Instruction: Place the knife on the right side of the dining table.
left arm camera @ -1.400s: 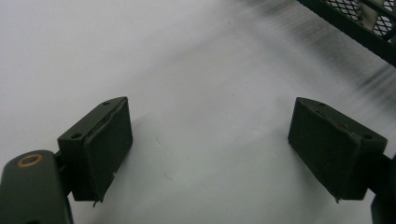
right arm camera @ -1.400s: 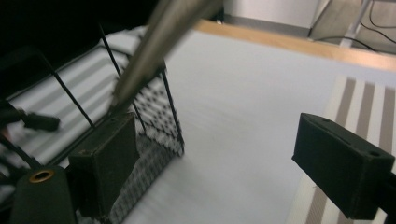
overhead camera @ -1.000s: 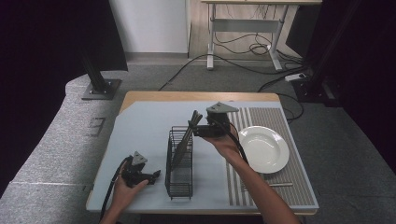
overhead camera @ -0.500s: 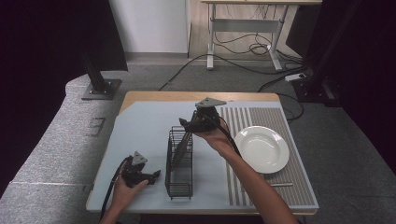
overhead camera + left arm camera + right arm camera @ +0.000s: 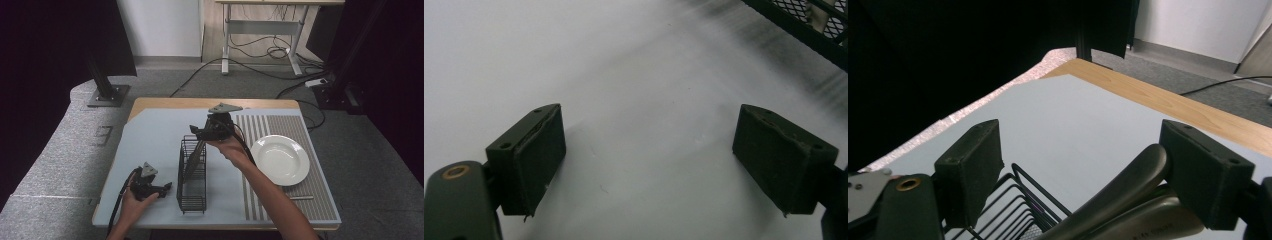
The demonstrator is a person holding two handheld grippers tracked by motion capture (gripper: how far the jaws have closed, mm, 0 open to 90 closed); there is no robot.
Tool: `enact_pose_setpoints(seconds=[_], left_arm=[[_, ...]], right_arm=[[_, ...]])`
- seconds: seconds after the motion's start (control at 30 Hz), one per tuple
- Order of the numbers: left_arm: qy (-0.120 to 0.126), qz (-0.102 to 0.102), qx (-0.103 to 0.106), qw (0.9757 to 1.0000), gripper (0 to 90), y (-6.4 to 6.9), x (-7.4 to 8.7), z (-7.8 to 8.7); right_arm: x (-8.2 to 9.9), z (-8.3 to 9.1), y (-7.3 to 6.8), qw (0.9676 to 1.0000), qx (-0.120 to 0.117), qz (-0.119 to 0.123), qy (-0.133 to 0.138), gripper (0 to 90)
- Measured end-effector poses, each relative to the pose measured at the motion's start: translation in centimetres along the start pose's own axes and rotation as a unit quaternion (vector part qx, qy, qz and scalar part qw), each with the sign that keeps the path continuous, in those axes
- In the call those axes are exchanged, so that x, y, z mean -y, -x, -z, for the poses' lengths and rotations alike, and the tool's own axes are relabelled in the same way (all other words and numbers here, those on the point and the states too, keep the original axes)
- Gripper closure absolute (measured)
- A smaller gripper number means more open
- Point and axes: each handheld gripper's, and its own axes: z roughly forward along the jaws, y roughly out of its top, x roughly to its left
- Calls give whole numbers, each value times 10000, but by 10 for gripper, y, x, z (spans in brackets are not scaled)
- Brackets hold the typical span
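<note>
Right tongs (image 5: 196, 132) spread wide above black wire rack (image 5: 192, 175) at bench (image 5: 150, 135) centre, metal handles (image 5: 1118, 200) against one pad; left tongs (image 5: 166, 188) wide open, empty, at seven o'clock; white plate (image 5: 280, 159) at three o'clock

In the left gripper view the black wire rack (image 5: 809, 22) is cut off by the top right corner — just one blurred bar and some mesh show. In the right gripper view the metal handles (image 5: 1118, 202) leaning in the rack (image 5: 1013, 212) run off the bottom edge, their lower ends unseen — the engraved lettering on one is too small to read.
</note>
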Motion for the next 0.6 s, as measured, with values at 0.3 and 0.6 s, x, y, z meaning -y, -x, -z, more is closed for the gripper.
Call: enact_pose_setpoints(seconds=[0.3,0.6], left_arm=[[1,-2,-3,10000,131,0,0,0],[-1,-1,-1,10000,131,0,0,0]], right_arm=[[-3,1,-8,9998,-96,-25,182,238],[0,2,-3,9991,-212,-262,252,333]])
